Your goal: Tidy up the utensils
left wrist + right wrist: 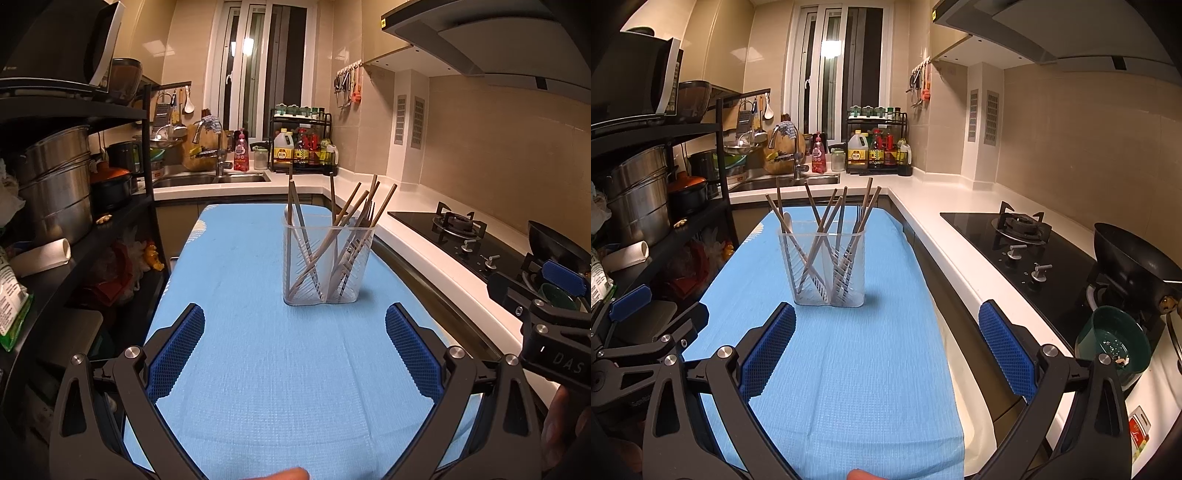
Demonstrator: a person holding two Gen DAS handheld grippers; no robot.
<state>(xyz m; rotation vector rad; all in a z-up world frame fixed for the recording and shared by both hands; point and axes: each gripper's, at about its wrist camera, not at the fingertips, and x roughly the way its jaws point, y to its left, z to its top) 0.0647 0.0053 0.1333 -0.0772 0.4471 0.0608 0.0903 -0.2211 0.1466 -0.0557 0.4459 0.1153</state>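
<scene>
A clear plastic utensil holder [327, 260] stands upright on the blue cloth [258, 350], also seen in the right wrist view [823, 267]. Several chopsticks [349, 210] and a fork lean inside it; they also show in the right wrist view [827, 214]. My left gripper [295, 347] is open and empty, a short way in front of the holder. My right gripper [886, 347] is open and empty, in front and to the right of the holder. The right gripper shows at the right edge of the left wrist view [554, 291], the left gripper at the left edge of the right wrist view [631, 299].
A black shelf rack [74, 221] with steel pots stands on the left. A white counter [960, 251] with a gas hob [1019, 229], a wok [1137, 258] and a green bowl [1115, 339] runs along the right. A sink [210, 180] lies behind.
</scene>
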